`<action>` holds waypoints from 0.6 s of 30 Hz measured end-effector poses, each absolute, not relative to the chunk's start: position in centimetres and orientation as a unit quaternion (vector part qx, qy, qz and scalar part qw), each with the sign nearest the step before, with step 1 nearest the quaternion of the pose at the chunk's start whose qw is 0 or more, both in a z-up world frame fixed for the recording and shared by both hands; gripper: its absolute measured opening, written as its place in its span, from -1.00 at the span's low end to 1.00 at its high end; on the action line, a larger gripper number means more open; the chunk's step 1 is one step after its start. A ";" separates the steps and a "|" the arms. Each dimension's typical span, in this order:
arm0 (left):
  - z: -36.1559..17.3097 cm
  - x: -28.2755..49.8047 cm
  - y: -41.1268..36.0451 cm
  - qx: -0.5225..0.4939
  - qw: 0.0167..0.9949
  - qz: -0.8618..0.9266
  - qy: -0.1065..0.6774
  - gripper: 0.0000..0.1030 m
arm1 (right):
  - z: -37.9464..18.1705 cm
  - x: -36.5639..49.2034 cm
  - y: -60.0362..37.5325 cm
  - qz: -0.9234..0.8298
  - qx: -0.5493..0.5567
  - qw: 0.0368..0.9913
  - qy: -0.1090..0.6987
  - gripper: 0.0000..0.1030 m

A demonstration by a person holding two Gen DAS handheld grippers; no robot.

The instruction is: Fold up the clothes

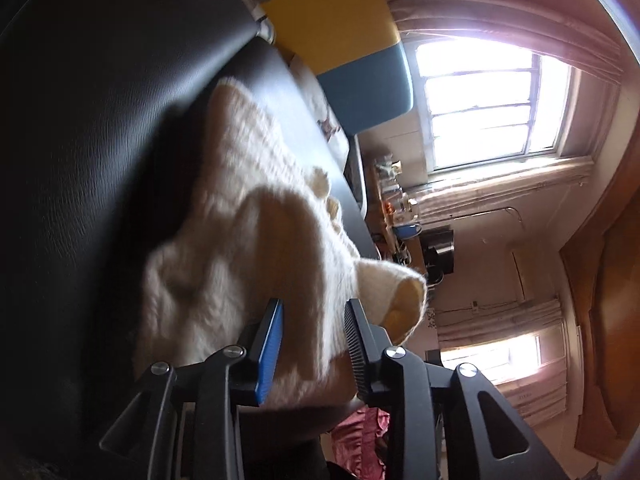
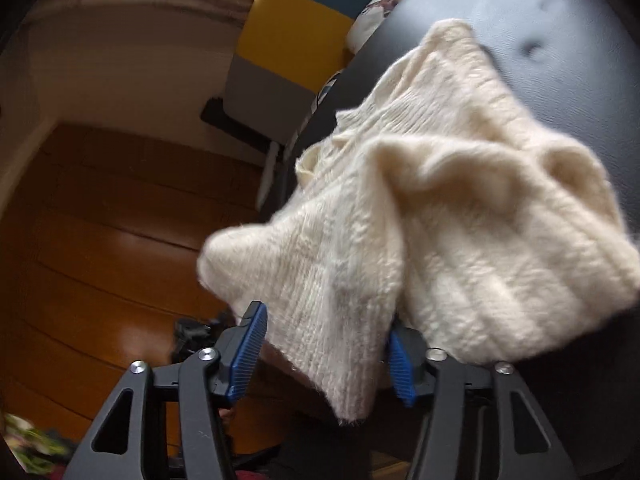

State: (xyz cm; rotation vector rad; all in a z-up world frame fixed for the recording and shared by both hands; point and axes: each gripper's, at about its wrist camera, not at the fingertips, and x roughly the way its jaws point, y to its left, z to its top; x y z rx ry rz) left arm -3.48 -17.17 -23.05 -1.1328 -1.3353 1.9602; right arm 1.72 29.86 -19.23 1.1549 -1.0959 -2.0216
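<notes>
Left wrist view rolled sideways, close above cream sweater [image 1: 248, 240], window at right of frame, right wrist view close, floor at left, both sharing sweater on black surface [image 2: 560, 32].

A cream, fuzzy knitted sweater [image 1: 256, 216] lies bunched on a black leather-like bench [image 1: 100, 120], one folded end jutting past the bench edge. The left gripper [image 1: 314, 344] points at it with its fingers [image 1: 270, 352] parted, sweater fabric showing in the gap between them; whether the pads touch the knit cannot be told. Beyond the bench stand a yellow and teal padded panel [image 1: 352, 48], a bright barred window [image 1: 492, 104] and pinkish curtains [image 1: 500, 12].
</notes>
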 end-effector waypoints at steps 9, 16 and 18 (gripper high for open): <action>-21.5 -4.6 -14.6 -0.416 0.273 0.745 -0.444 -0.89 | -16.2 1.3 26.8 -0.796 0.433 0.279 -0.318 -0.82; -18.6 -8.0 -16.2 -0.356 0.283 0.759 -0.466 -0.89 | -12.9 -2.8 28.0 -0.822 0.388 0.279 -0.310 -0.82; -17.8 -9.2 -16.4 -0.341 0.285 0.762 -0.471 -0.89 | -12.7 -5.1 28.8 -0.826 0.380 0.268 -0.320 -0.82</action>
